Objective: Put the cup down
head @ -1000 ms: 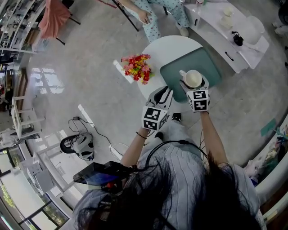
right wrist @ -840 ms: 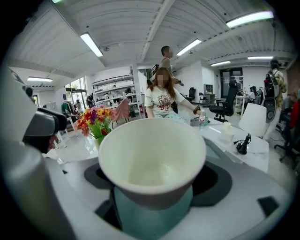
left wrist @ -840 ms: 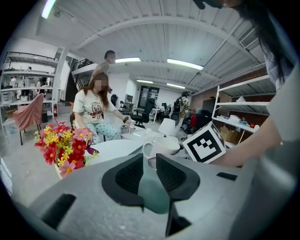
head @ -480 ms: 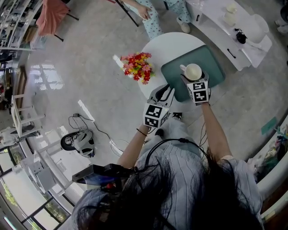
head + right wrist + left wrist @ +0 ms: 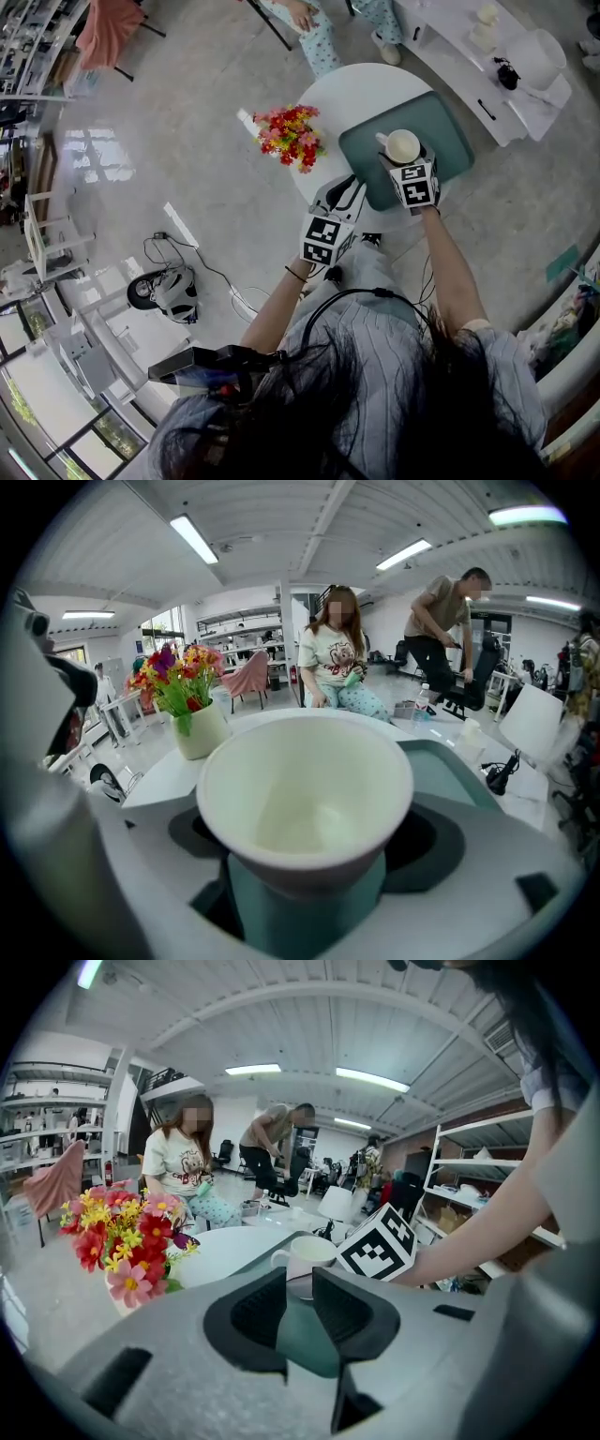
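Table (image 5: pixel 352 94): white, ahead of both jaw pairs
Tray (image 5: pixel 450 131): teal, under the right jaws
Left gripper (image 5: pixel 339 202): jaws narrowly apart, empty
Right gripper (image 5: pixel 409 169): jaws clamped on the cup's lower wall
Cup (image 5: pixel 403 146): upright between right jaws, over tray
Handling: probably light, rigid, slick, chippable; best held low on the wall

Two tongs: left tongs (image 5: pixel 343 194), right tongs (image 5: pixel 405 161). One cup (image 5: pixel 403 146) in the right tongs, one teal tray (image 5: pixel 452 131) beneath them, one flower bunch (image 5: pixel 291 138) beyond the left tongs, one round surface (image 5: pixel 349 94).
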